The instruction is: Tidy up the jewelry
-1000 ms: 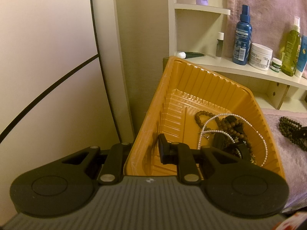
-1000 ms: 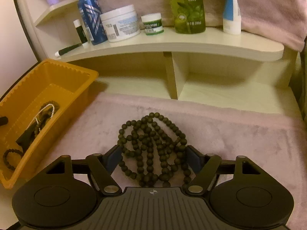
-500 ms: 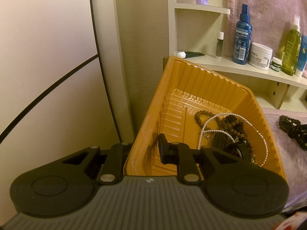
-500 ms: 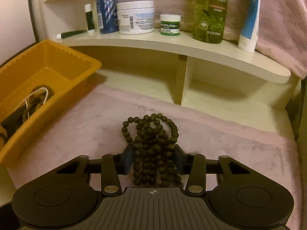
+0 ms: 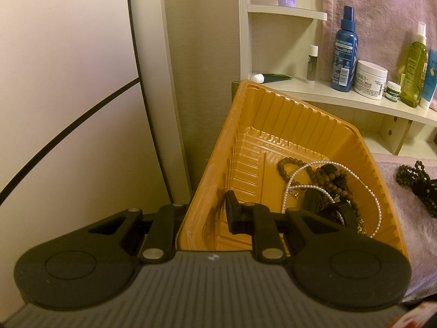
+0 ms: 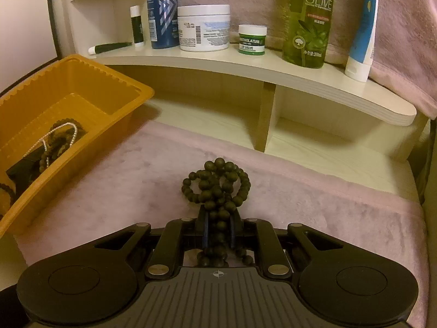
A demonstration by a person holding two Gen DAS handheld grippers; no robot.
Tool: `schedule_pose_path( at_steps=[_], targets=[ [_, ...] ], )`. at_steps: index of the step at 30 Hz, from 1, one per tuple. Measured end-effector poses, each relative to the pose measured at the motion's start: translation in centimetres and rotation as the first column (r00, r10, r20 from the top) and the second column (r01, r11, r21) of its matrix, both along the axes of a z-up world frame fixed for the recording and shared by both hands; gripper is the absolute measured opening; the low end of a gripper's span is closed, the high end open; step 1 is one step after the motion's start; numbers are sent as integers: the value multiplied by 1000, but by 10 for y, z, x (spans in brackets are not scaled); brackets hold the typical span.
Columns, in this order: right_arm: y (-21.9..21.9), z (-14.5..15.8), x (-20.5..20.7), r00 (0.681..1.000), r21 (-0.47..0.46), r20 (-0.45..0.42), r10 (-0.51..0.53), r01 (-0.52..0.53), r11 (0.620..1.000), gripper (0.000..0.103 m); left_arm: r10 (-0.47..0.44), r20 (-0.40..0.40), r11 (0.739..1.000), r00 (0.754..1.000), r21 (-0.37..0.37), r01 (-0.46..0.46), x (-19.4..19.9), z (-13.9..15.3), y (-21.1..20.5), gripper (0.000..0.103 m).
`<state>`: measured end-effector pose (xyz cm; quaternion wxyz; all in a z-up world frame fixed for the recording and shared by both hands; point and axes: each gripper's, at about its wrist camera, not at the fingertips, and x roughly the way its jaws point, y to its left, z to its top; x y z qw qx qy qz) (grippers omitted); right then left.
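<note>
An orange plastic tray (image 5: 273, 125) holds a pearl necklace (image 5: 300, 170), a brown bead bracelet (image 5: 284, 164) and dark pieces. My left gripper (image 5: 207, 213) is shut on the tray's near wall, one finger outside and one inside. A dark bead necklace (image 6: 218, 183) lies bunched on the pink towel (image 6: 341, 205), right of the tray (image 6: 82, 82). My right gripper (image 6: 218, 232) has its jaws closing on that necklace, and its pads press the strands between them. The same necklace (image 5: 409, 175) shows at the right edge of the left wrist view.
A curved shelf (image 6: 300, 76) behind the towel carries a blue spray bottle (image 6: 161, 8), a white jar (image 6: 203, 27), a small green jar (image 6: 251, 39), an olive bottle (image 6: 307, 19) and a blue tube (image 6: 360, 41). A pale wall panel (image 5: 68, 82) stands left of the tray.
The right gripper's jaws went from wide apart around the bead necklace to pinched on it, gathering the strands into a bunch. The left gripper and tray stayed put.
</note>
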<state>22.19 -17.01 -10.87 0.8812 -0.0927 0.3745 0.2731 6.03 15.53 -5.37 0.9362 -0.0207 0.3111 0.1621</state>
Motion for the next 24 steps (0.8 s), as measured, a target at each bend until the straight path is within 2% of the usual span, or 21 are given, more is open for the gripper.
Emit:
schedule_pose_path(
  at_steps=[3,8,9,17,24],
  targets=[
    [-1,3,-2,1000,15,1,2,-2,1000,14,-1,-1,1000,1000,0,1,0,0,0,18],
    [-8,21,-5,1000,94,7,-4,3,996,13,0,0,1000,1000,-1,0,0,0,0,18],
    [-11,27,-6,1000,116,9,-5,3,993,7,-1,0,1000,1000,0,1,0,0,0,18],
    [-30,81,-10,998,220,58,3,-15,975,7,-1,1,1000,1000,-1,1,0,0,0,18],
    [-38,133,-18,990,239,139,21,-54,969,7,-1,2,1000,1000,-2,1,0,0,-1,18]
  ],
)
